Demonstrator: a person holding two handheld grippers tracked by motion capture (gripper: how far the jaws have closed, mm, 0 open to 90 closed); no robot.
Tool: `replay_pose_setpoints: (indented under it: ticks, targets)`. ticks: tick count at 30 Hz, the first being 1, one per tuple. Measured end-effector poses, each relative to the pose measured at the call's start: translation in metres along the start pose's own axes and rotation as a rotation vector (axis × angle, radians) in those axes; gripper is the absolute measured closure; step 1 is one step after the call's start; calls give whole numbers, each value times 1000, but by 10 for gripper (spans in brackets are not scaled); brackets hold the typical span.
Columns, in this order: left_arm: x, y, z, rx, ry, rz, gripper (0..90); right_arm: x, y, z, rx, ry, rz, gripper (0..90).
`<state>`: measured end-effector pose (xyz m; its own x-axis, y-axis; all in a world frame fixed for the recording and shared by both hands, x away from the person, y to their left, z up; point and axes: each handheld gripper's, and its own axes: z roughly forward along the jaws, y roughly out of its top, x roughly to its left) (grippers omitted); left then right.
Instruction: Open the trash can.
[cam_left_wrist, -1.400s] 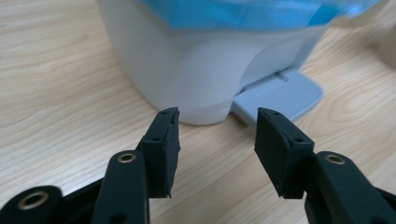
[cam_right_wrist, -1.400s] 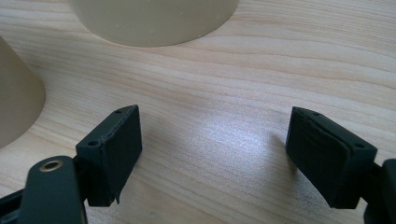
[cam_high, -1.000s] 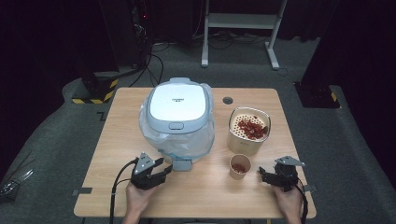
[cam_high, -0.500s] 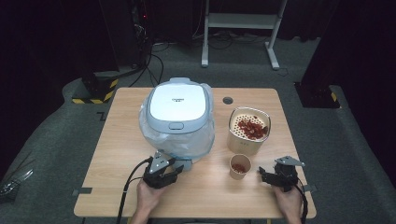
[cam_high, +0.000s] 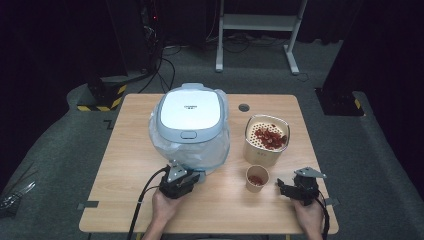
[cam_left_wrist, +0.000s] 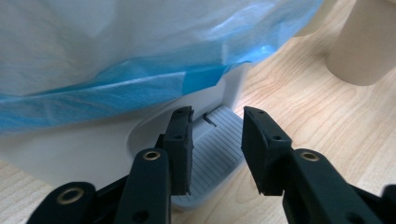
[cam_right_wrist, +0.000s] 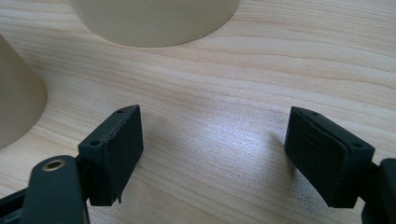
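Two grippers sit near the white cooker (cam_high: 190, 117): the left gripper (cam_left_wrist: 215, 144), jaws just closing but not yet pressing, straddles its ribbed grey tab (cam_left_wrist: 212, 154) at the base, while the right gripper (cam_right_wrist: 212, 154) rests wide open and empty beside the paper cup (cam_high: 257, 177).

Left gripper (cam_left_wrist: 215, 140) low, jaws just been closing, narrow gap; right gripper (cam_right_wrist: 212, 154) jaws wide apart.

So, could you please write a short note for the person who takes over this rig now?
Left claw: jaws have just been closing around the ribbed pedal at the bin base; a gap shows, not gripped yet.
Right claw: open, empty, low over the table.
Small cup and pot hold red bits.
Done: pedal reached.
Left: probably work the pedal; lid is shut.
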<state>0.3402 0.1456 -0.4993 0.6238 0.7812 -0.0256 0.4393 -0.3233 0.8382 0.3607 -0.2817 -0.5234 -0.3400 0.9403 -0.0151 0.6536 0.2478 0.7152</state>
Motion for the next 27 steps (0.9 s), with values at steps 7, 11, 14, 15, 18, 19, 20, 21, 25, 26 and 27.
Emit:
replay_pose_setpoints:
  ticks: [7, 11, 14, 15, 18, 19, 20, 21, 25, 26, 27]
  targets:
    - [2, -1, 4, 5, 22, 7, 691, 0, 0, 0, 0, 0, -1, 197]
    - [1, -2, 6, 1, 18, 12, 718, 0, 0, 0, 0, 0, 0, 197]
    - [2, -3, 8, 3, 19, 9, 731, 0, 0, 0, 0, 0, 0, 197]
    - [2, -4, 9, -1, 17, 7, 741, 0, 0, 0, 0, 0, 0, 198]
    - [2, -5, 10, -3, 15, 3, 746, 0, 0, 0, 0, -1, 0, 198]
    - [2, -5, 10, -3, 11, 1, 746, 0, 0, 0, -1, -1, 0, 198]
    - [2, -5, 10, -3, 11, 1, 746, 0, 0, 0, -1, -1, 0, 198]
    - [3, -6, 10, -4, 9, -3, 746, 0, 0, 0, -1, -1, 0, 198]
    - [2, -6, 11, -3, 13, 3, 741, 0, 0, 0, 0, -1, 0, 198]
    - [2, -6, 11, -3, 13, 3, 732, 0, 0, 0, 0, -1, 0, 198]
    - [1, -7, 11, -7, 19, 22, 722, 0, 0, 0, -1, -1, -1, 199]
